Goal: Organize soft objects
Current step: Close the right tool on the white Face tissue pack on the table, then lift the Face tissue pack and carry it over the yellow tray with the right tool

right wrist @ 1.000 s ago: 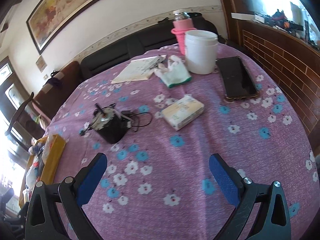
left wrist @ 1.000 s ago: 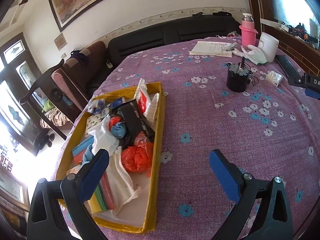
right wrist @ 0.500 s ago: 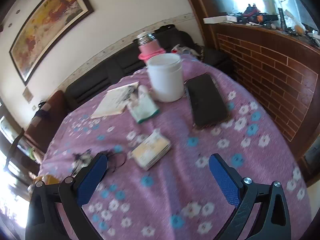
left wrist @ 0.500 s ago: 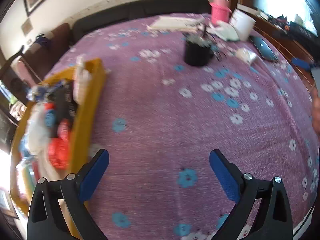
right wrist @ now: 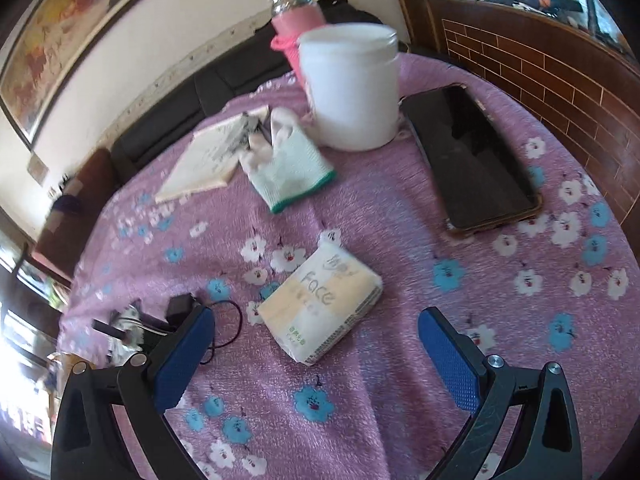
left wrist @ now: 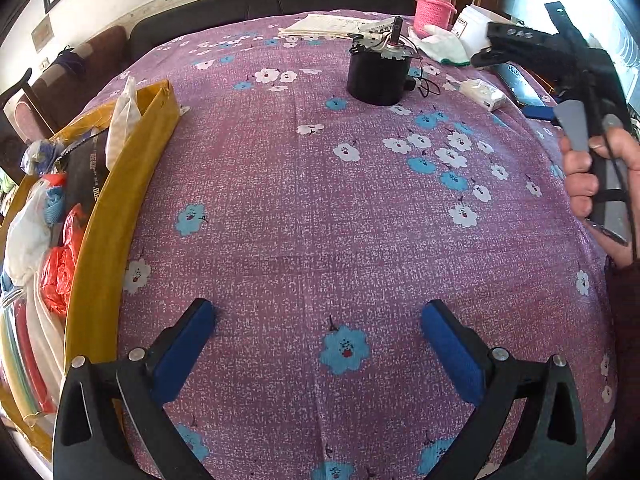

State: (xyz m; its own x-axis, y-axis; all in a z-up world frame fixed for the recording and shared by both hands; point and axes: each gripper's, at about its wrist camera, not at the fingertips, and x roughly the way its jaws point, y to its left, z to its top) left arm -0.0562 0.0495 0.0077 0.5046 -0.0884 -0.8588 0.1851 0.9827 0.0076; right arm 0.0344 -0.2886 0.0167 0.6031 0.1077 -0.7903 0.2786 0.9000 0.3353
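A pack of face tissues lies on the purple flowered cloth just ahead of my right gripper, which is open and empty above it. A white glove with a green cuff lies farther back. My left gripper is open and empty over bare cloth. A yellow tray at its left holds bags, cloths and other soft things. The tissue pack and glove also show far right in the left wrist view, where the right gripper is partly seen.
A black motor with wires stands mid-table. A white tub, a pink flask, a phone and a notebook lie at the back. A brick wall borders the right side.
My left gripper swung right, away from the tray, to face the middle of the table. My right gripper moved forward and down toward the tissue pack.
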